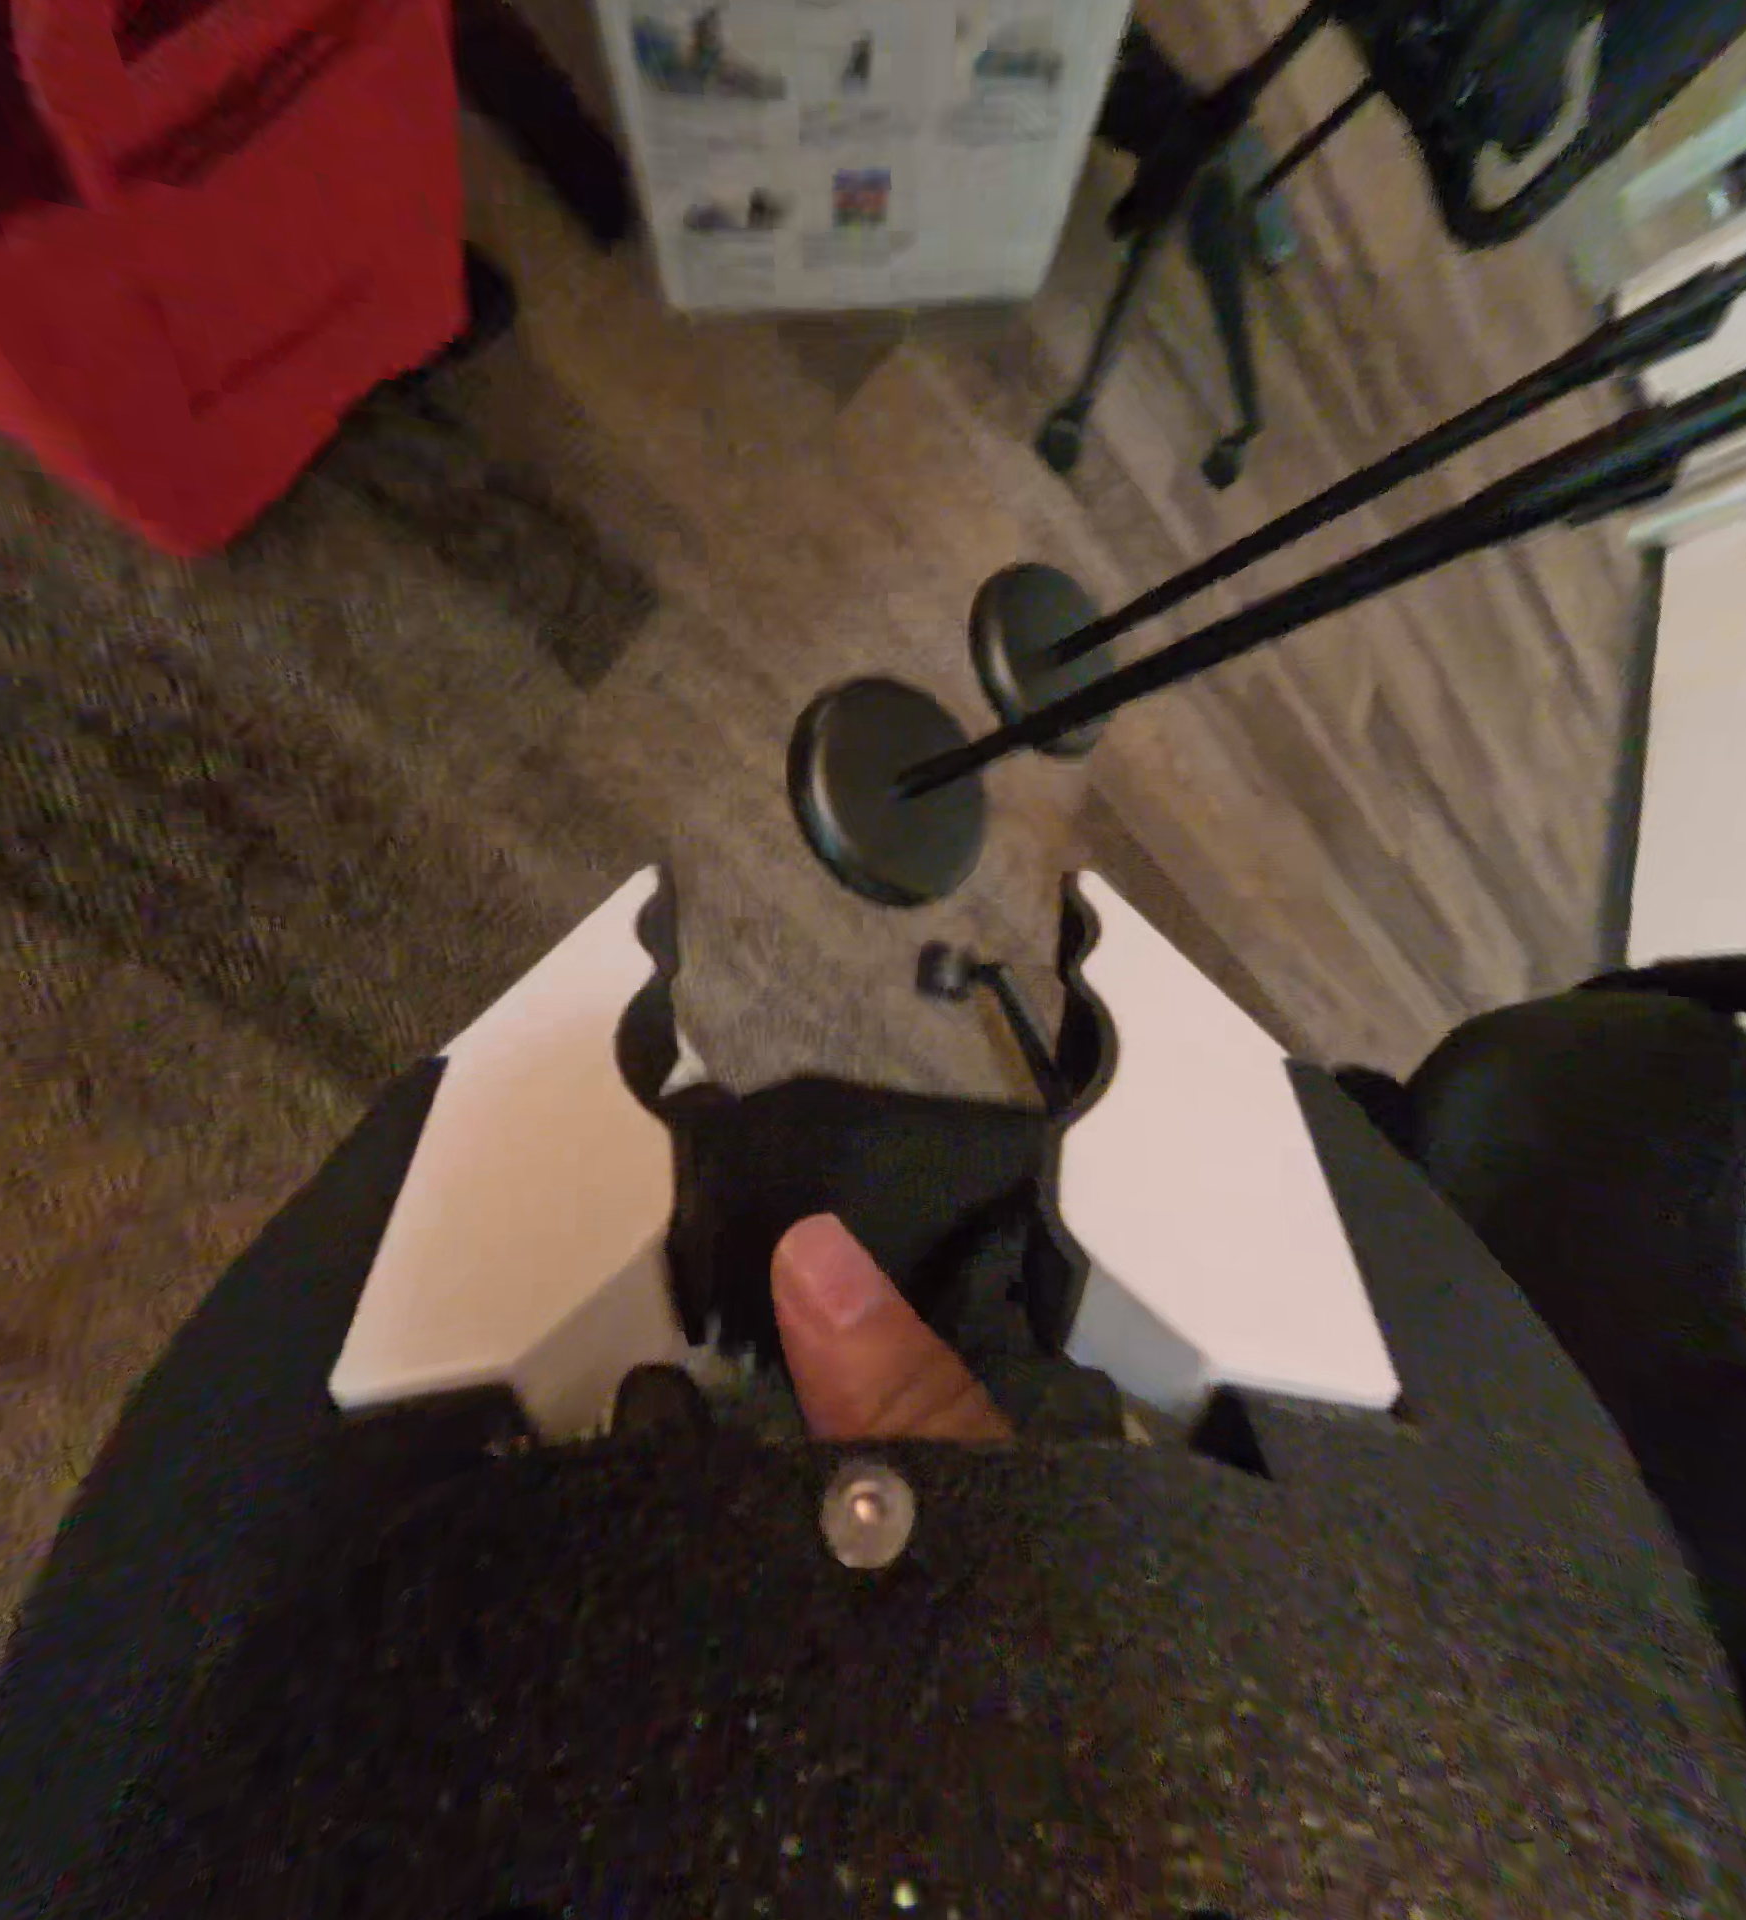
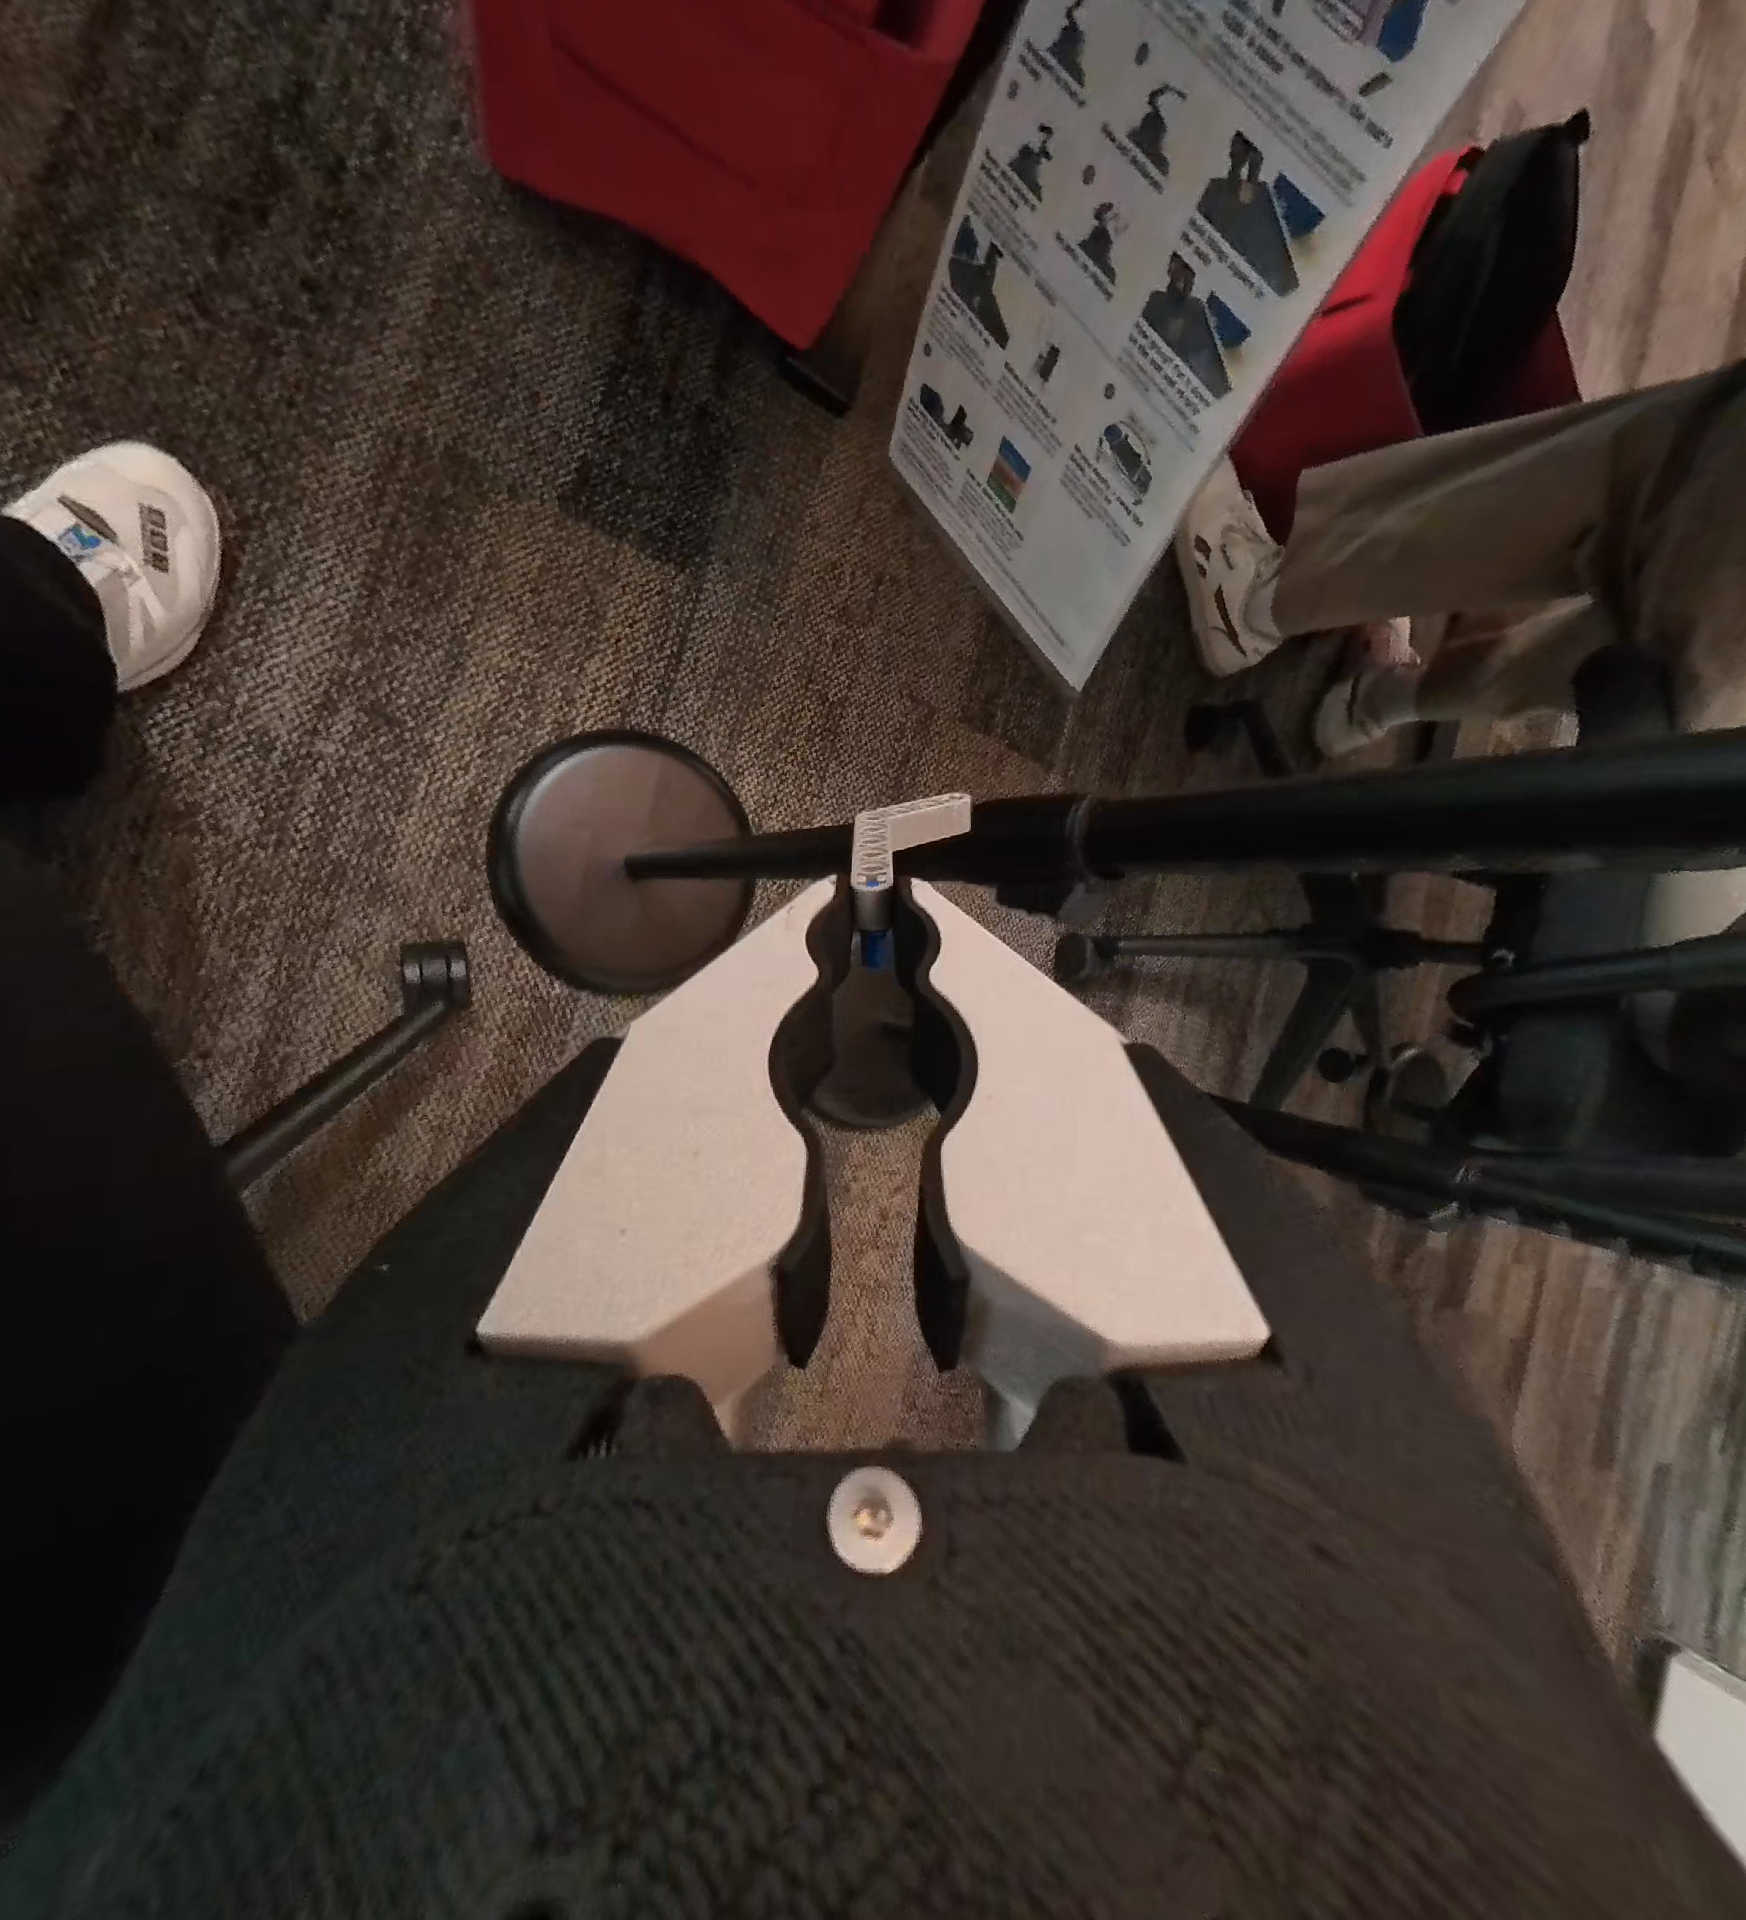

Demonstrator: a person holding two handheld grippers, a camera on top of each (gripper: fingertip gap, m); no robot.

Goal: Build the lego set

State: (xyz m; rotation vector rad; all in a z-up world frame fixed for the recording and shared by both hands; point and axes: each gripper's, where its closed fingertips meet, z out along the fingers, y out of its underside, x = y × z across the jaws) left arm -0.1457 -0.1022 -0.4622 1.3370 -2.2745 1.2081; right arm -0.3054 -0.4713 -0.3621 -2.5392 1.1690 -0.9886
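Note:
In the right wrist view my right gripper (image 2: 871, 902) is shut on a small lego piece (image 2: 905, 826). The piece is a white angled beam on a grey and blue pin, and it sticks out past the fingertips above the carpet. In the left wrist view my left gripper (image 1: 869, 914) is open wide, with nothing between its tips, and points down at the carpet. A person's thumb (image 1: 853, 1340) and a dark shape I cannot identify sit deep between the fingers near their base. No other lego parts are in view.
Black round stand bases (image 1: 884, 790) (image 2: 620, 857) with slanting poles (image 2: 1368, 810) stand on the carpet. Red armchairs (image 1: 173, 260) (image 2: 703, 125) and a white picture board (image 2: 1139, 312) lie beyond. A white shoe (image 2: 126, 551), a seated person's legs (image 2: 1534, 520) and office-chair feet (image 1: 1149, 395) are nearby. The grippers' ends are close to 40 cm from one another.

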